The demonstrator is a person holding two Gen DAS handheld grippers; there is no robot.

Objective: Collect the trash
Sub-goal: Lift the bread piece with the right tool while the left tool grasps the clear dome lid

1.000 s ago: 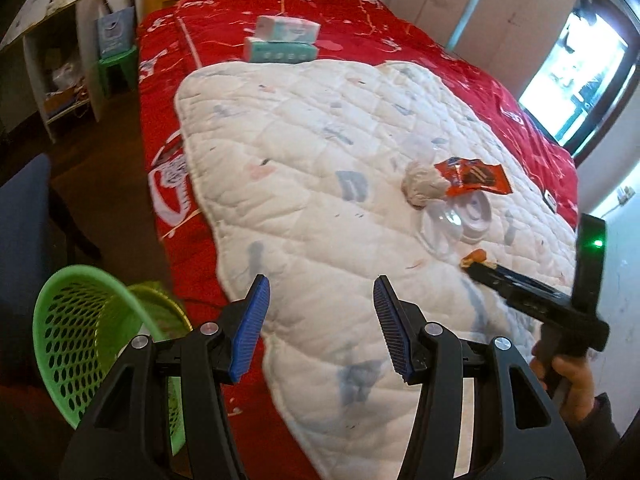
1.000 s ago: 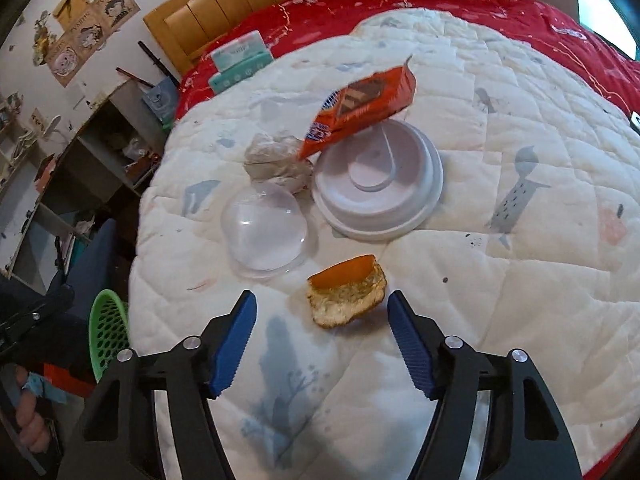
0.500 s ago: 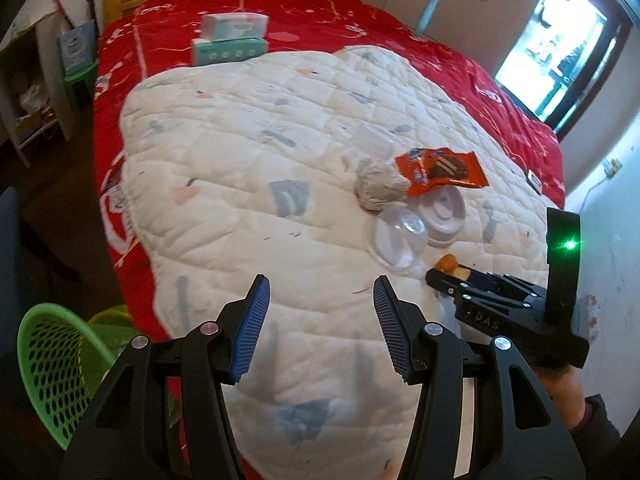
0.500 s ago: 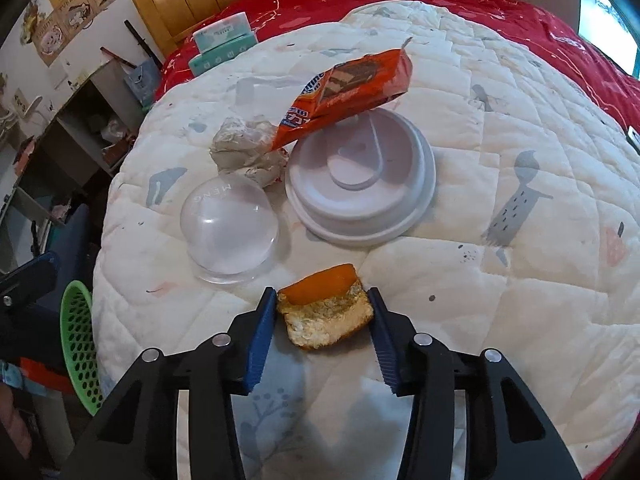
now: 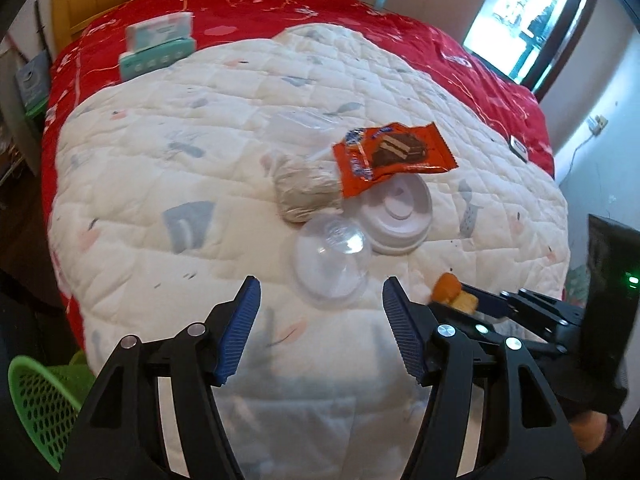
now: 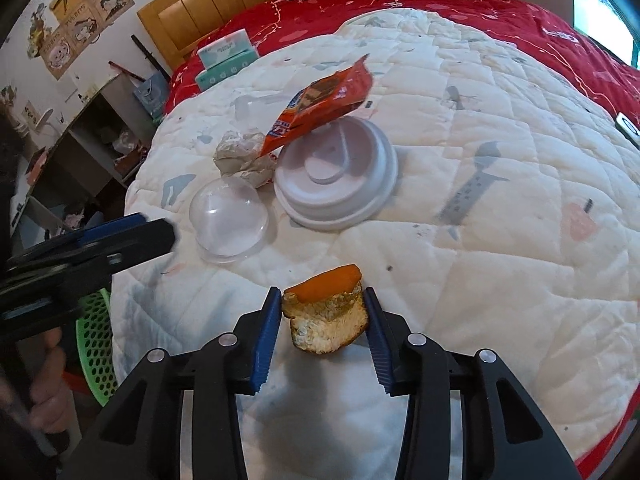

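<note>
Left of the left gripper (image 5: 320, 332), whose blue-padded fingers stand wide apart around nothing, a green perforated plastic basket (image 5: 38, 404) sits beside the bed. Just ahead of those fingertips lies a clear plastic dome lid (image 5: 330, 260) on the white quilted blanket (image 5: 160, 184), touching a white round plastic lid (image 5: 400, 216). The right gripper (image 6: 320, 320) clamps a curled piece of orange peel (image 6: 326, 318) between its fingers.

Daylight is coming through a window (image 5: 524, 20) at upper right, a wooden headboard (image 6: 256, 12) is standing at the top, and posters (image 6: 80, 20) are hanging on the wall at upper left.
</note>
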